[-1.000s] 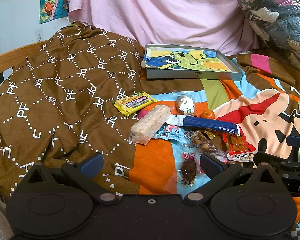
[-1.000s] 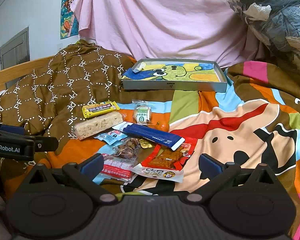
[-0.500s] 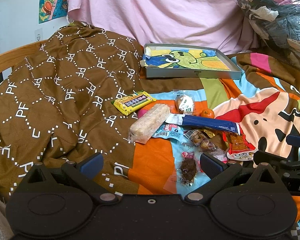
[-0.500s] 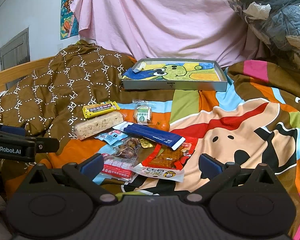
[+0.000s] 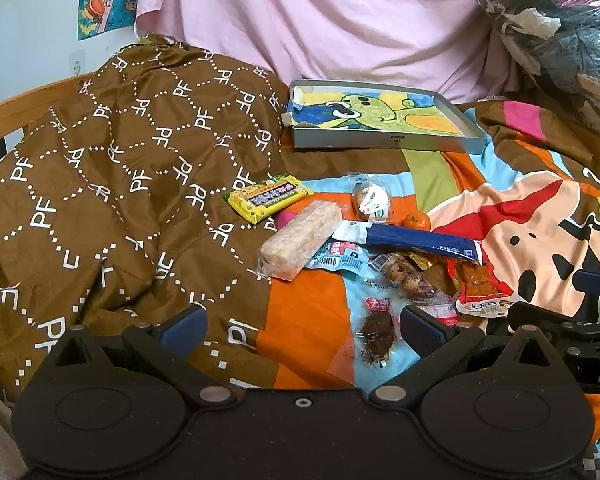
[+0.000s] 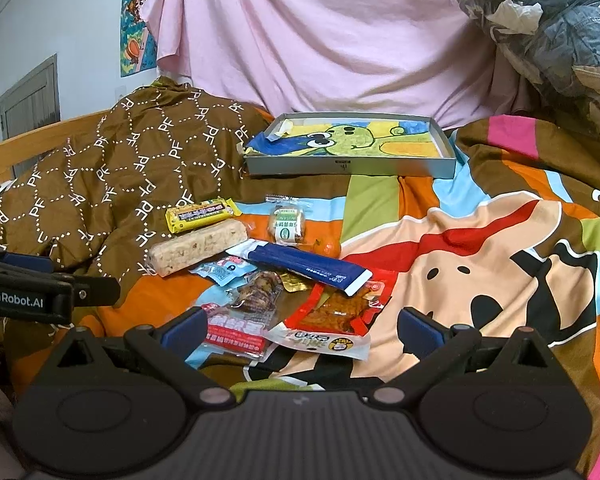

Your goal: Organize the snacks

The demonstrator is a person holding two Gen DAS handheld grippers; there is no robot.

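Observation:
Several snacks lie in a pile on the bedspread: a yellow packet, a pale rice bar, a long blue packet, a small orange, a red packet and a dark dried-fruit packet. A shallow grey box with a cartoon lining sits behind them. My left gripper is open and empty, near the pile's front left. My right gripper is open and empty, just before the red packets.
A brown patterned blanket is heaped at the left against a wooden bed rail. A pink sheet hangs behind. Bagged bedding is stacked at the back right. Each gripper shows at the edge of the other's view.
The left gripper has crept slightly forward toward the pile. The right gripper has barely moved. Both stay open.

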